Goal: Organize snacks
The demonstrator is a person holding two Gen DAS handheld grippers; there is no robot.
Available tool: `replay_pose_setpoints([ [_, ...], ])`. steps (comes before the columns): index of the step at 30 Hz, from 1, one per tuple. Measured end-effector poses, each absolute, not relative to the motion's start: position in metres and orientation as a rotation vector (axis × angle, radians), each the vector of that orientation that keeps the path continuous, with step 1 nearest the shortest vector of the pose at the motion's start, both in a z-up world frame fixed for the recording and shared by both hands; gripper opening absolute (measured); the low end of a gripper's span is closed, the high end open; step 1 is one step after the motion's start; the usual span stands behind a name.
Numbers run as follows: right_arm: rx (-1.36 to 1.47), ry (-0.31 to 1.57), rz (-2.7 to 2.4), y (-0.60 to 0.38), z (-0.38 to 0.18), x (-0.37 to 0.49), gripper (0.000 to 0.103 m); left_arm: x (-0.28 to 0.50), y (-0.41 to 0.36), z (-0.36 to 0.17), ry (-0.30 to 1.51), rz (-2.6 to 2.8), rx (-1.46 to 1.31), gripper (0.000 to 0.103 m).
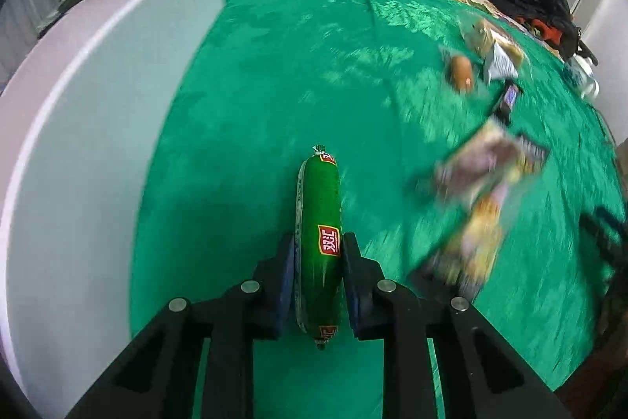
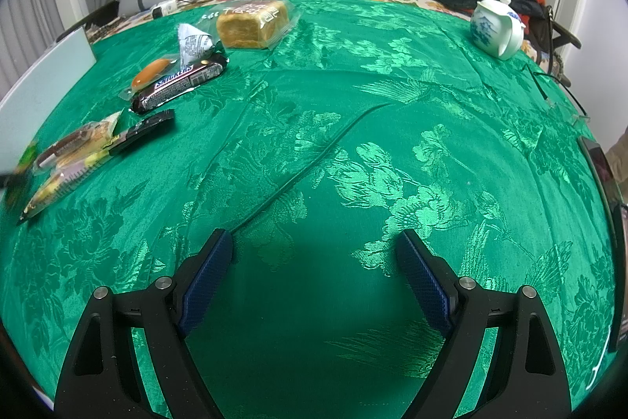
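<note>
My left claw (image 1: 318,242) grips the green sausage (image 1: 318,222) above the green cloth (image 1: 274,65), beside the white box (image 1: 98,105). My right claw (image 2: 314,246) hangs open, empty. On the cloth I count one bread loaf (image 2: 251,23), one Snickers bar (image 2: 178,84), one teapot (image 2: 496,26); nothing blocks me.

The left gripper (image 1: 318,250) and right gripper (image 2: 314,254) look alike — matte black plastic frames with triangular cut-outs, 2 fingers each. Every finger carries a blue textured pad (image 2: 208,277) and 2 round silver pivot screws (image 2: 101,292).
</note>
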State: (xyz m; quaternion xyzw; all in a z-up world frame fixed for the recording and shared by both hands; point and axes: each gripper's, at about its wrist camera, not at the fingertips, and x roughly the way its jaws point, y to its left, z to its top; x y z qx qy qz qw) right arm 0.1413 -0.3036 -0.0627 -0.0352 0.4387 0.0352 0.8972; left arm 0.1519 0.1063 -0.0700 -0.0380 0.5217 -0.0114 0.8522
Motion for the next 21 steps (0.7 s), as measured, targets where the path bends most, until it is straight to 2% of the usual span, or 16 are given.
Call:
replay_pose_setpoints([
  [3, -0.077, 0.909, 0.069, -0.304, -0.063, 0.141, 0.088, 0.140, 0.105, -0.083, 1.062, 0.003, -0.074, 0.025],
  [5, -0.072, 0.912, 0.058, -0.303, -0.063, 0.141, 0.088, 0.140, 0.098, -0.085, 1.042, 0.014, -0.052, 0.040],
  [6, -0.069, 0.933, 0.036, -0.301, -0.062, 0.141, 0.088, 0.140, 0.094, -0.086, 1.035, 0.015, -0.036, 0.054],
  [7, -0.058, 0.959, 0.018, -0.299, -0.061, 0.141, 0.088, 0.138, 0.091, -0.087, 1.027, 0.012, -0.025, 0.057],
  [12, 0.216, 1.072, 0.141, -0.240, -0.043, 0.138, 0.086, 0.132, 0.093, -0.090, 0.986, 0.008, -0.030, 0.057],
  [15, 0.291, 1.096, 0.282, -0.171, -0.027, 0.148, 0.085, 0.126, 0.095, -0.090, 0.958, 0.002, -0.017, 0.059],
  [18, 0.252, 1.102, 0.325, -0.113, -0.025, 0.164, 0.085, 0.120, 0.098, -0.092, 0.939, 0.002, -0.020, 0.064],
  [19, 0.197, 1.136, 0.303, -0.095, -0.033, 0.171, 0.083, 0.119, 0.099, -0.092, 0.935, 0.002, -0.022, 0.066],
  [21, 0.108, 1.226, 0.250, -0.076, -0.054, 0.177, 0.058, 0.118, 0.100, -0.093, 0.931, -0.001, -0.023, 0.068],
])
